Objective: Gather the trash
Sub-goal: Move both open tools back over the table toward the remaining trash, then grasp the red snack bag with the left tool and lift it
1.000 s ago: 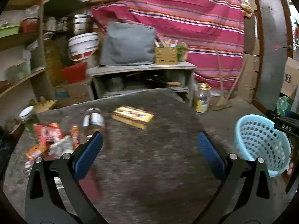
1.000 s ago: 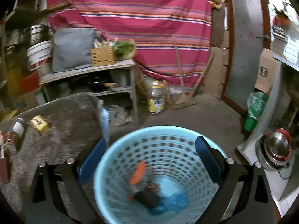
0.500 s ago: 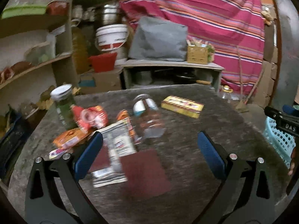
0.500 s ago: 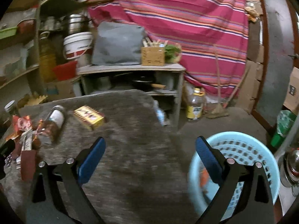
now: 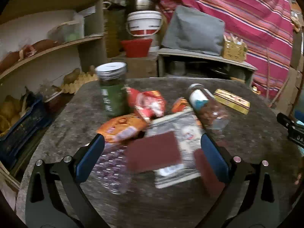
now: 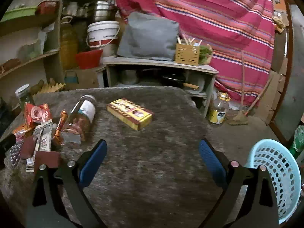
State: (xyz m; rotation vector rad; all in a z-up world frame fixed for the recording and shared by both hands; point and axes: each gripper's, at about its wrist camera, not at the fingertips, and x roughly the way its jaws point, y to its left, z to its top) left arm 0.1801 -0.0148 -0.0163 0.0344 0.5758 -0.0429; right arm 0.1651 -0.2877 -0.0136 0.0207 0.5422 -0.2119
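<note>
- Since the earlier frame, left gripper (image 5: 152,152) swung from the basket side to over the trash pile; right gripper (image 6: 152,155) swung off the basket to over the grey stone-look tabletop (image 6: 152,171).
- Left gripper: jaws spread wide, nothing held, hovering above a dark maroon flat packet (image 5: 153,152).
- Pile, left to right: upright green glass jar with metal lid (image 5: 113,89), orange snack wrapper (image 5: 121,127), red crumpled wrapper (image 5: 148,100), silver printed pouch (image 5: 182,133), clear plastic bottle lying on its side (image 5: 207,106), yellow rectangular carton (image 5: 231,100).
- Right gripper: jaws wide apart, empty; carton ahead of it.
- Light-blue perforated plastic basket (image 6: 275,171) sat off the table's right edge.
</note>
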